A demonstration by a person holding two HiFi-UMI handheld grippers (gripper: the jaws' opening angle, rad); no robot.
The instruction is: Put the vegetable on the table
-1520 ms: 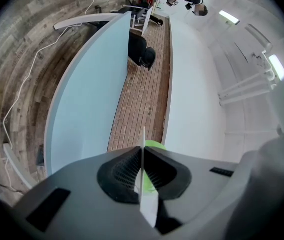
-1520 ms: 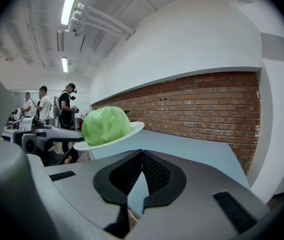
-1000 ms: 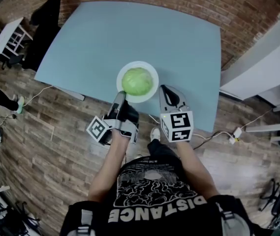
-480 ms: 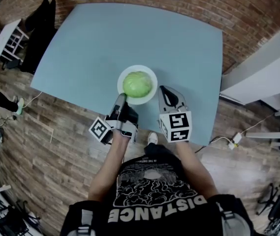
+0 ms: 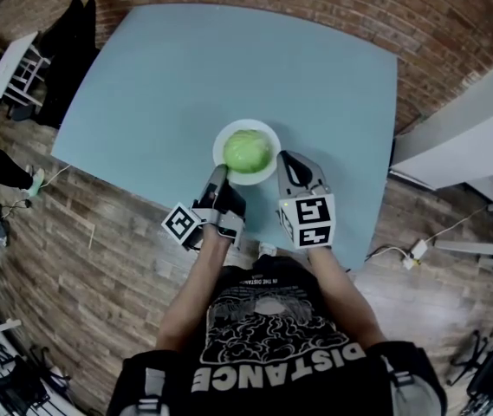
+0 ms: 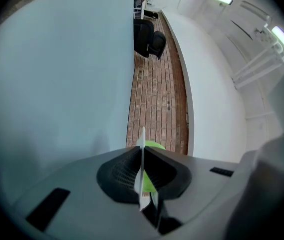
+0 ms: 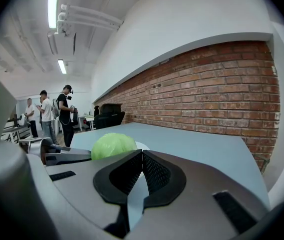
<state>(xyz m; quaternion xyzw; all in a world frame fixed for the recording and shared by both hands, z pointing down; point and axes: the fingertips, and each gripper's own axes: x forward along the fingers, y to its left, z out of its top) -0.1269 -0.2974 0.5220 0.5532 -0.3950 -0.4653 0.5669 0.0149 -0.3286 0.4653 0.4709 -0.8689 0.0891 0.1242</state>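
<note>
A round green cabbage [image 5: 246, 150] lies on a white plate [image 5: 226, 139] near the front edge of the pale blue table [image 5: 185, 85]. My left gripper [image 5: 219, 178] is at the plate's near rim. In the left gripper view its jaws [image 6: 142, 151] are shut on the thin white plate [image 6: 142, 171] edge, with the cabbage [image 6: 154, 145] just beyond. My right gripper [image 5: 291, 168] hovers to the right of the plate, shut with nothing in it. The right gripper view has its closed jaws [image 7: 142, 153] low over the table, with the cabbage [image 7: 113, 145] to their left.
Below the table's near edge is a brick-pattern floor [image 5: 99, 258] with a cable [image 5: 64, 170]. A white counter [image 5: 463, 137] stands to the right. Dark chairs [image 5: 68, 42] and a small white table [image 5: 3, 63] stand at the far left. Several people [image 7: 44, 114] stand far off.
The head view has shifted a little, so the plate and both grippers sit slightly lower and further right in it. The left gripper stays at the plate rim.
</note>
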